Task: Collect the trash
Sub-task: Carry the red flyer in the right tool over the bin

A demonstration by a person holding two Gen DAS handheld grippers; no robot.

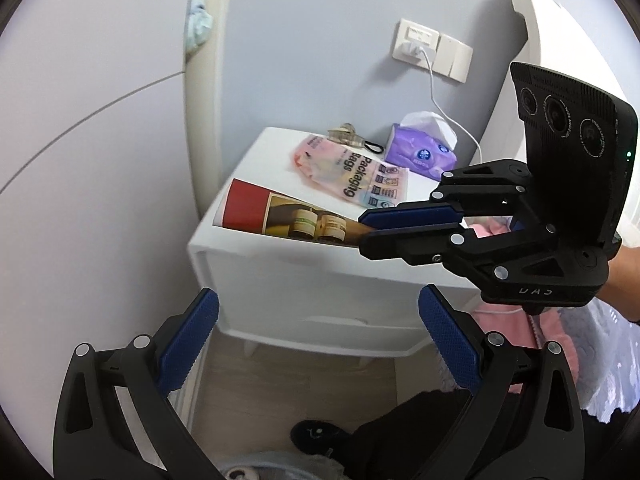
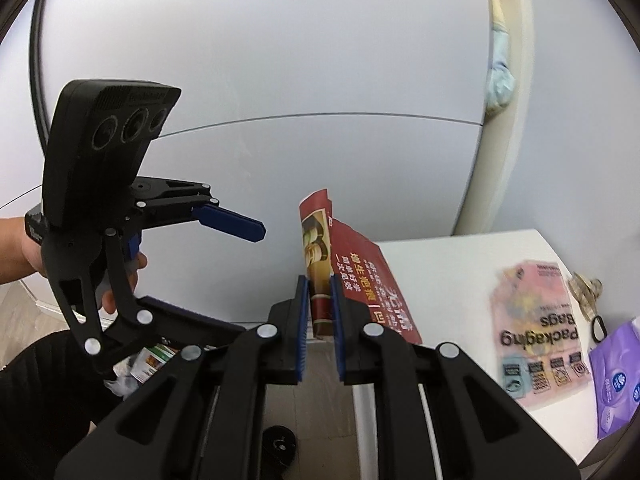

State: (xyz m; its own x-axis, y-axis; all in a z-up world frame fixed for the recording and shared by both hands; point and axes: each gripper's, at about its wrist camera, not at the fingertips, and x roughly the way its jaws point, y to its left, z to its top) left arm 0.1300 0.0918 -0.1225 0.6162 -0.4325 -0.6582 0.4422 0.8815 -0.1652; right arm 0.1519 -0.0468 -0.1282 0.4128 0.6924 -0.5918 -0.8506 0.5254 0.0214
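Right wrist view: the right gripper [image 2: 319, 312] is clamping a red leaflet [image 2: 352, 272] between its pads, the leaflet sticking up and forward past the fingertips over the edge of a white nightstand [image 2: 460, 248]; to its left, the left gripper [image 2: 224, 272] is hanging with jaws wide apart, holding nothing; beyond to the right, a pink bag [image 2: 536, 328] and a purple tissue pack [image 2: 616, 380] are lying on the nightstand.
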